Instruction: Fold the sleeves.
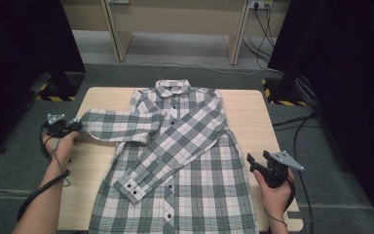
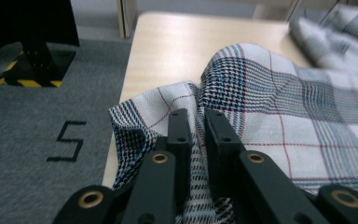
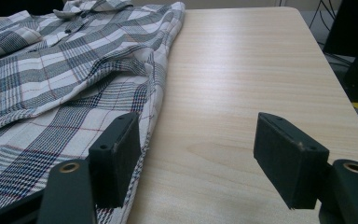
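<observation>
Table [image 1: 253, 105] of pale wood is covered by a plaid button-up shirt [image 1: 195, 170], laid flat, front up, collar at the far edge. One sleeve [image 1: 175, 146] is folded diagonally across the chest; the other sleeve [image 1: 114, 126] is stretched out toward the table's left edge. Fabric is judged light, soft and limp, likely to sag and slide, so hold is best taken at cuffs, hems or seams. Left gripper [image 2: 196, 125] is clamped on the outstretched sleeve's end. Right gripper [image 3: 196, 161] is held wide, nothing between the jaws, just beside the shirt's side edge.
</observation>
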Motion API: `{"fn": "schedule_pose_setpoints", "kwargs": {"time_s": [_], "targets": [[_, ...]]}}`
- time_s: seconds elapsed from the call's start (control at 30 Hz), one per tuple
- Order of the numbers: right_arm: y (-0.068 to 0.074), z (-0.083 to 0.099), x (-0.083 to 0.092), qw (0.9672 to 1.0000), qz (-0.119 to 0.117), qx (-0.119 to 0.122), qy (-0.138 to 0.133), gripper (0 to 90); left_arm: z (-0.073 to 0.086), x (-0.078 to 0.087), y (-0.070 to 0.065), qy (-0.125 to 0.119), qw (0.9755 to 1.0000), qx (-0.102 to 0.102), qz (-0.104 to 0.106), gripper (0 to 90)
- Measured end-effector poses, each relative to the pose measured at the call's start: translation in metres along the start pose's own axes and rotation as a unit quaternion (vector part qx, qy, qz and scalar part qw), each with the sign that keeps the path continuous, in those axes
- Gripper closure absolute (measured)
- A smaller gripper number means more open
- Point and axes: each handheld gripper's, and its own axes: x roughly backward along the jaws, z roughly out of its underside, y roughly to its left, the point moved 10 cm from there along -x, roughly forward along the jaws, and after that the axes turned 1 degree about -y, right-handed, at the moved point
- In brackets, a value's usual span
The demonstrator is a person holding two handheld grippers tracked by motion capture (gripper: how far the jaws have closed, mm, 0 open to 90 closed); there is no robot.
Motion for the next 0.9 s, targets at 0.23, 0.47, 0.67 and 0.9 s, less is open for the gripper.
{"fn": "schedule_pose_setpoints", "kwargs": {"time_s": [0.23,0.47,0.67,0.9], "targets": [[0.000,0.000,0.000,1.0000,0.001,0.002,0.000,32.3,-0.035,0.013,-0.007,-0.068,0.9964,0.045,0.022,80.8],[0.000,0.000,0.000,1.0000,0.000,0.002,0.000,32.3,-0.069,0.028,-0.016,-0.120,0.9905,0.055,0.039,80.8],[0.001,0.000,0.000,1.0000,0.000,0.003,0.000,32.3,-0.095,0.040,-0.019,-0.154,0.9857,0.054,0.042,80.7],[0.001,0.000,0.000,1.0000,-0.001,0.001,-0.001,32.3,-0.128,0.061,-0.022,-0.198,0.9770,0.061,0.051,80.7]]}}
